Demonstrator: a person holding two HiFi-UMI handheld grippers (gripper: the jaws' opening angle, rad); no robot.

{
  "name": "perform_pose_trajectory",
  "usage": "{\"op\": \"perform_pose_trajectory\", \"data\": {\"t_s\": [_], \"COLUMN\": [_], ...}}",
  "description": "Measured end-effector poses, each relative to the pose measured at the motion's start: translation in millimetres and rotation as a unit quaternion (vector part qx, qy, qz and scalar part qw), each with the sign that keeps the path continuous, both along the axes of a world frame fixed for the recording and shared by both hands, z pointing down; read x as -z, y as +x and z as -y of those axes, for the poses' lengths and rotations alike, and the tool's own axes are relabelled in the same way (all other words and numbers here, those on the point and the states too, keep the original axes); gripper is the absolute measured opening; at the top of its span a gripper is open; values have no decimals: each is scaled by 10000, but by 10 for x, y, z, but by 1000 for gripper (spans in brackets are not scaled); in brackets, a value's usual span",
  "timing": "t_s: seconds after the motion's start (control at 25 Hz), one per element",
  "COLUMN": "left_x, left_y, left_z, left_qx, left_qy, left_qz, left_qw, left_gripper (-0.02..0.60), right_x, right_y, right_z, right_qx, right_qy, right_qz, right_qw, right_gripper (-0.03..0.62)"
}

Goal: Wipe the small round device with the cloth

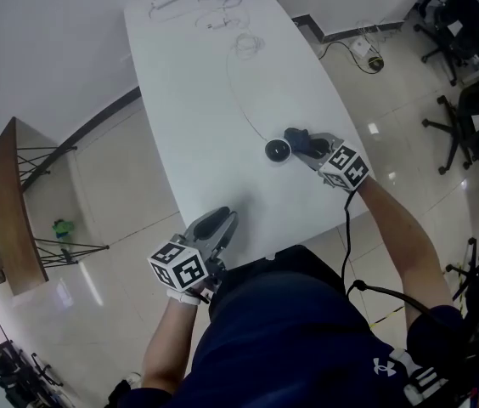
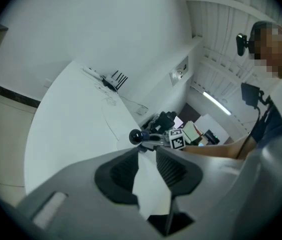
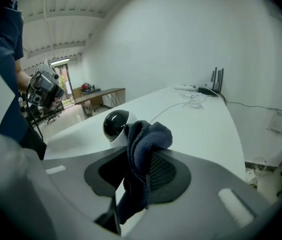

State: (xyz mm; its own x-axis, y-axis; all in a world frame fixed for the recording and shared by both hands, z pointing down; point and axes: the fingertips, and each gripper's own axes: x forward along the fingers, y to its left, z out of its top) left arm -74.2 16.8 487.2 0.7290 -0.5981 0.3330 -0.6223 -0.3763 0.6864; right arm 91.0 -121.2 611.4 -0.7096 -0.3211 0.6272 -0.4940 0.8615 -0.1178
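The small round device (image 1: 278, 150) – a glossy black dome in a white shell – sat on the long white surface (image 1: 197, 83) near its right edge, towards the person's end. A thin white cable (image 1: 238, 92) ran from it up the surface towards the far end.

The right gripper (image 1: 314, 147) reached in from the device's right side, its jaws clamped on a dark blue-grey cloth (image 1: 301, 138). In the right gripper view the cloth (image 3: 143, 149) was pinched between the jaws of that gripper (image 3: 140, 154) and bunched up past their tips, its folded end lying right against the side of the device (image 3: 115, 124).

The left gripper (image 1: 227, 218) was held well apart from the device, over the near edge of the surface close to the person's body. In its own view the left gripper (image 2: 147, 151) had its jaws drawn almost together – only a narrow white sliver showed between them – with the device (image 2: 135, 135) further off beyond their tips.
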Motion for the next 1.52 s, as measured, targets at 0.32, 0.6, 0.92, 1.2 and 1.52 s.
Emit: {"op": "perform_pose_trajectory", "data": {"t_s": [0.32, 0.6, 0.92, 1.2, 1.52], "left_x": [15, 40, -86, -125, -80], "left_y": [385, 332, -68, 56, 199], "left_z": [141, 132, 117, 211, 163], "left_qx": [-504, -518, -205, -336, -503], "left_qy": [42, 83, 51, 83, 137], "left_qz": [-127, -189, -222, -379, -442], "left_qw": [9986, 9984, 9995, 9987, 9977], "left_gripper": [110, 107, 100, 101, 101], "right_x": [-64, 154, 219, 762, 974], "right_y": [-57, -816, -1122, -131, -222], "right_z": [-725, -791, -800, -507, -174], "right_qx": [-662, -1017, -1437, -2320, -1898], "right_qy": [61, 700, 692, 1140, 1446], "right_qz": [263, 142, 56, 55, -1031], "right_qw": [9974, 9923, 9872, 9660, 9656], "right_gripper": [109, 109, 110, 109, 109]}}
